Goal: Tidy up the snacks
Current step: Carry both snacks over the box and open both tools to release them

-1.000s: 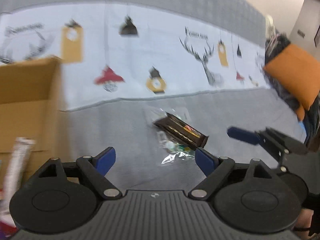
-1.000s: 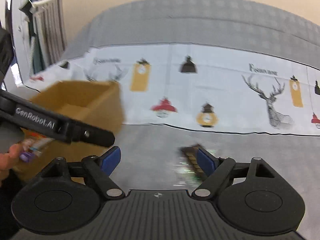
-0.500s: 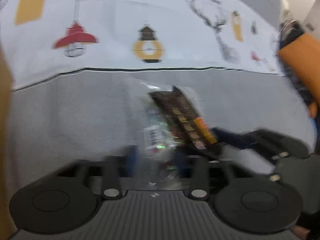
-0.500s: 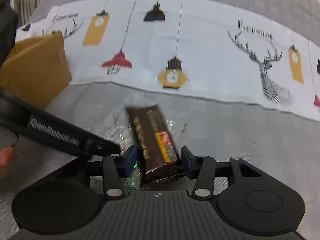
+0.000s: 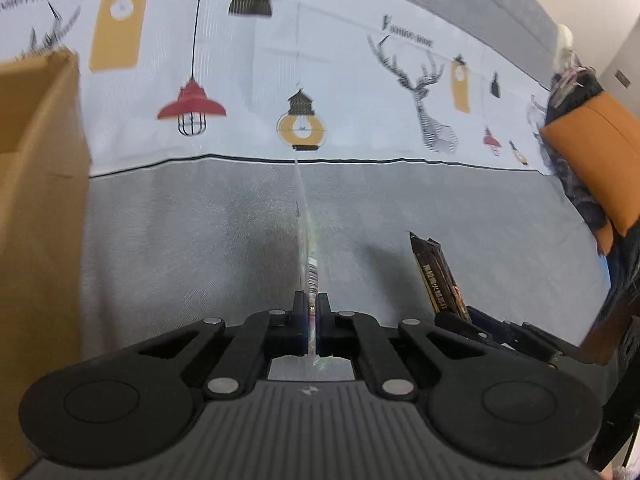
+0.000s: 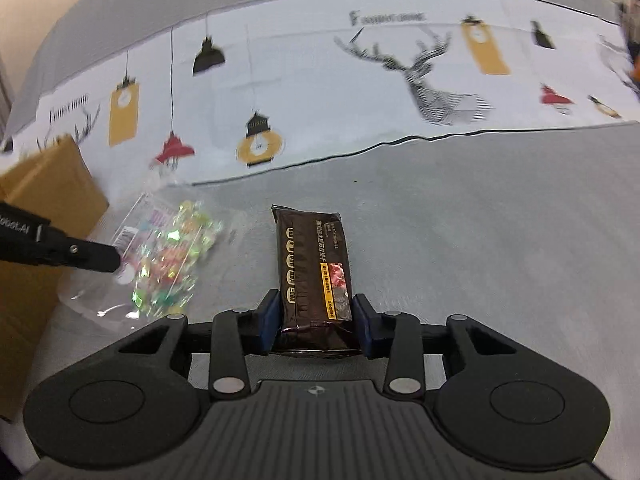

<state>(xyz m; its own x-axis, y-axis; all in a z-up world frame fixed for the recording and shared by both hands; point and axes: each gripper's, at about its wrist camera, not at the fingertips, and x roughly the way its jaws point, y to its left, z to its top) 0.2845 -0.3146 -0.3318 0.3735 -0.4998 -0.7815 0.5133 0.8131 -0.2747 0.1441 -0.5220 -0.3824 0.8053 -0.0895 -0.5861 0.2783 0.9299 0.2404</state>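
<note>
Both grippers went from apart to clamped: left gripper [image 5: 311, 308] pinches the clear crinkly candy bag [image 6: 160, 256], right gripper [image 6: 315, 320] the dark-brown foil snack pack [image 6: 314, 268]; both lifted off the grey bedspread [image 6: 480, 240]. Brown cardboard box [image 5: 36, 200] likely next.

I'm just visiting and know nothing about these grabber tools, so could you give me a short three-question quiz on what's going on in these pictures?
1. True or false: the right gripper is shut on the dark brown snack packet.
2. What does the left gripper hold?
A. a clear bag of coloured sweets
B. a red apple
C. nothing
3. Fill the gap: the cardboard box stands to the ____ of both grippers.

Key
1. True: its blue pads press both sides of the packet.
2. A: the clear bag of coloured sweets is pinched at one edge, so the left wrist view sees it edge-on.
3. Left.
</note>
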